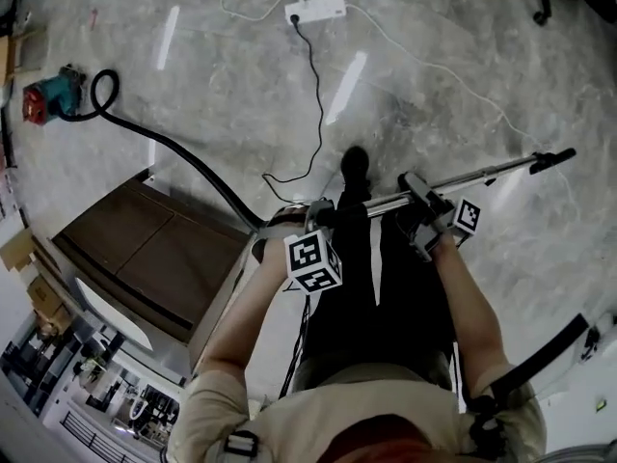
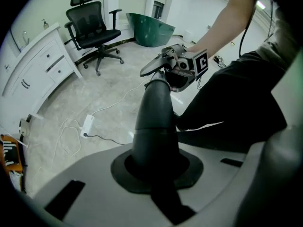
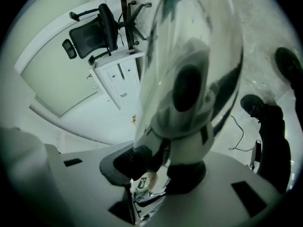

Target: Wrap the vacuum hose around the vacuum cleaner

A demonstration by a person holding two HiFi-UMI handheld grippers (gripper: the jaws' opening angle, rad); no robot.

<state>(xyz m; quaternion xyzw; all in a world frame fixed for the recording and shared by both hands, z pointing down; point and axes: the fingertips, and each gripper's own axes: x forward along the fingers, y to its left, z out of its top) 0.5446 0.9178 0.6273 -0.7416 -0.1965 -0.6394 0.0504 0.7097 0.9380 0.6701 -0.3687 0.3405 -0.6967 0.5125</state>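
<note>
Left gripper [image 2: 156, 171], jaws narrowed, clamps the black flexible vacuum hose [image 1: 178, 150]. The hose trails across the grey marbled floor [image 1: 434, 75] to the red-and-teal vacuum cleaner [image 1: 46, 95] near the floor's far-left edge. Right gripper [image 3: 163, 167] grips the silver metal wand [image 1: 477, 174], apparently at its pale handle end.

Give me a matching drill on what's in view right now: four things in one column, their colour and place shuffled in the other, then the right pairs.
Things:
1. hose
2. power strip
3. vacuum cleaner
4. wand

Colour and place:
A. silver, clamped in the right tongs
B. teal and red, on the floor at the far left of the head view
C. black, clamped in the left tongs
D. white, on the floor at the top of the head view

Pairs: 1-C, 2-D, 3-B, 4-A
</note>
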